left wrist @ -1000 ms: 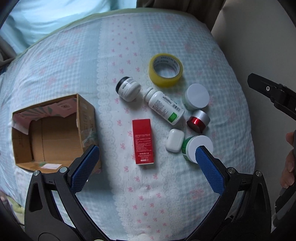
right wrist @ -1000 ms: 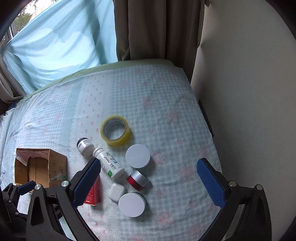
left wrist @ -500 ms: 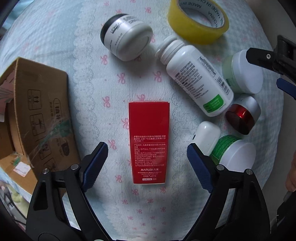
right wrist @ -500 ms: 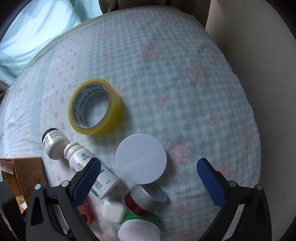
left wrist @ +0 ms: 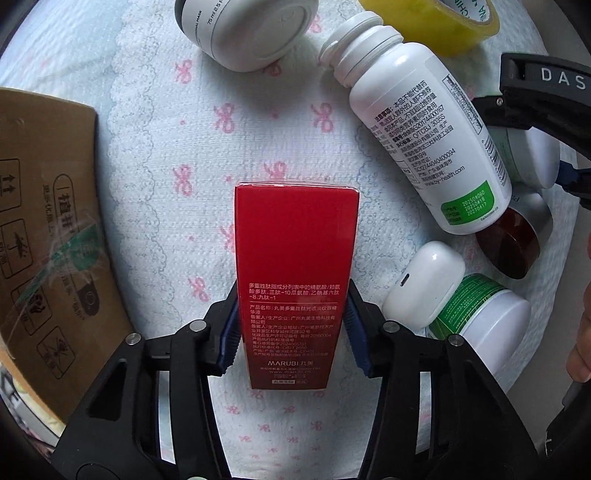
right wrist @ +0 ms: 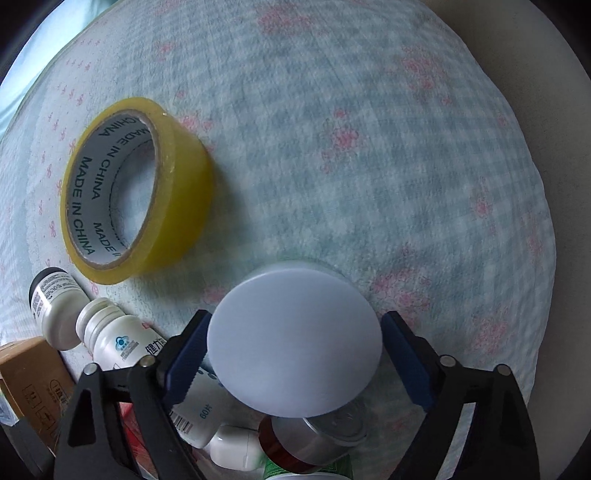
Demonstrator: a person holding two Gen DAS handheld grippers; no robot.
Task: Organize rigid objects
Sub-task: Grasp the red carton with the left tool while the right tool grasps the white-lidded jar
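1. Jaws of the left gripper (left wrist: 291, 328) are closed on the lower half of the red box (left wrist: 295, 273), both blue pads being pressed against its long sides; the box lies flat on the bed (left wrist: 166, 206) at the centre of the left wrist view.
2. Jaws of the right gripper (right wrist: 293, 356) are closing around the white-lidded jar (right wrist: 294, 339); the jar is seen between the pads, with a sliver of gap judged to remain at each side, so no grip is counted yet.
3. Progress is judged to be early: the cardboard box (left wrist: 44, 236), at 9 o'clock of the red box, is seen only from outside, so its contents cannot be told, and every item in view is on the bedspread.
4. Left to be sorted are the yellow tape roll (right wrist: 136, 203) at 10 o'clock of the white-lidded jar, the white pill bottle (left wrist: 417, 133) at 2 o'clock of the red box, the grey jar (left wrist: 247, 29) at 12 o'clock, the white earbud case (left wrist: 424, 284) at 3 o'clock, the red-and-silver jar (left wrist: 513, 240) and the green-labelled jar (left wrist: 480, 314).
5. Crowding is the likely hindrance: the pill bottle lies just beside the right gripper's left pad, and the red-and-silver jar sits close below the white-lidded jar, so a lift could nudge either.
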